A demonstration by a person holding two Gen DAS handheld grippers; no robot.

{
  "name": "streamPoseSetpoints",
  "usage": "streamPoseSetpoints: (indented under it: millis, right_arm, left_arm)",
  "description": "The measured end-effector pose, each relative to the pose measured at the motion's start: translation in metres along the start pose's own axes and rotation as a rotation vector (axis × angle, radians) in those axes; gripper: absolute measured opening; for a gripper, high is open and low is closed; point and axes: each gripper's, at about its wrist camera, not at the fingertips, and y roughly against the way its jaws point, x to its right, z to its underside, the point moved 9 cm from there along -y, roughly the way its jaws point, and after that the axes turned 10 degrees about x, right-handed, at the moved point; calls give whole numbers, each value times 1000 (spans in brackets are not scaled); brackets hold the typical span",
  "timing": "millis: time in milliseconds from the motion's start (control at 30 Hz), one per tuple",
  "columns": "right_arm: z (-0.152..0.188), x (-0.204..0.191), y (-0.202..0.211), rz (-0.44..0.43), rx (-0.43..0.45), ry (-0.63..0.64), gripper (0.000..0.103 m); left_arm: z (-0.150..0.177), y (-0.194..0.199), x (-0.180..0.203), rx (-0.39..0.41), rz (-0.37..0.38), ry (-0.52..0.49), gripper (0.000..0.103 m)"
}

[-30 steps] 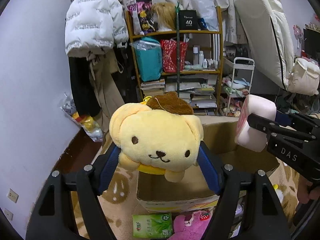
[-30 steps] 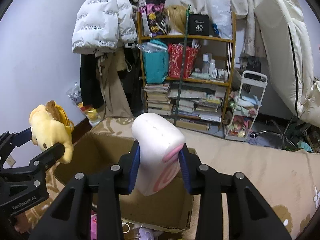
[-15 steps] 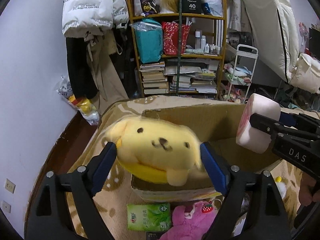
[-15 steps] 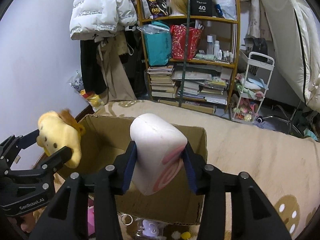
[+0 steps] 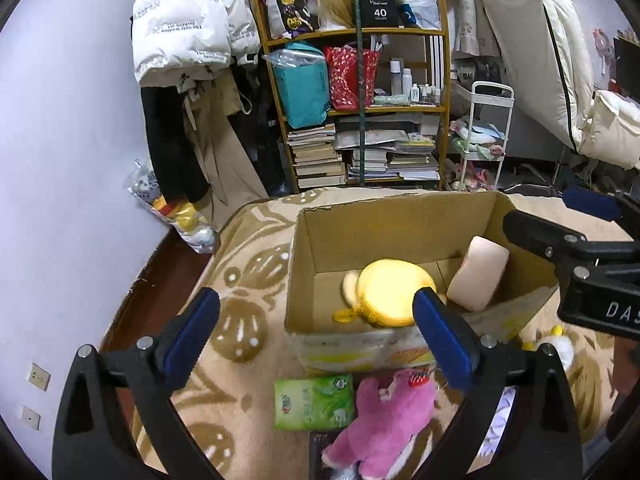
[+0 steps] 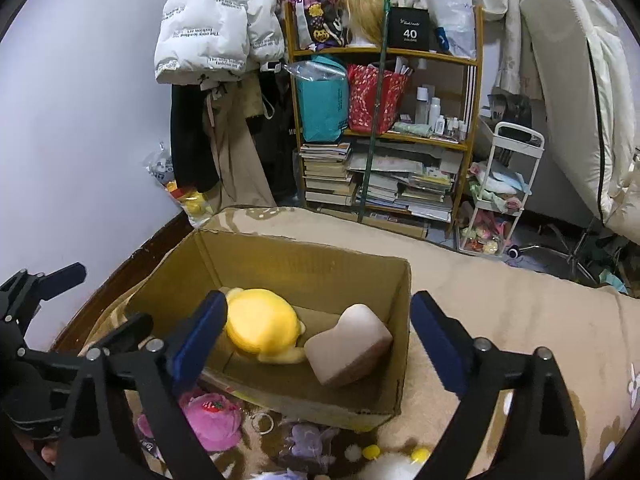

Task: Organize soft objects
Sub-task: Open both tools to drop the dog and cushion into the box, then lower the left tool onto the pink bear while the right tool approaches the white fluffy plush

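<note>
Below and just ahead of both grippers, the cardboard box [image 5: 400, 236] now holds two soft items: the yellow plush [image 5: 390, 294] lies on the floor of it, and the pink foam cushion [image 5: 478, 278] leans beside it against the wall nearer the right gripper. Left gripper [image 5: 316, 340]: jaws are opening, wide apart, nothing between the pads. Right gripper [image 6: 318, 344]: jaws opening too, nothing clamped; the cushion is seen below the gap, not touched.

Release looks done, so both tools should be lifted clear before anything else is reached for, so the box rim isn't snagged. Below the left gripper, outside the box's near wall, the pink plush [image 5: 384, 416] and a green tissue pack [image 5: 314, 402] are waiting. The pink plush is best taken across its body, with a light squeeze.
</note>
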Motion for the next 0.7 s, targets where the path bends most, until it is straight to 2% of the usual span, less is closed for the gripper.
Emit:
streamPoseSetpoints:
  millis: [267, 700]
  right_arm:
    - [5, 7, 30, 29, -7, -17, 99]
    - [35, 23, 75, 64, -63, -78, 99]
  left_arm:
    - [14, 31, -11, -37, -14, 25, 97]
    - [44, 71, -9, -100, -16, -20, 97]
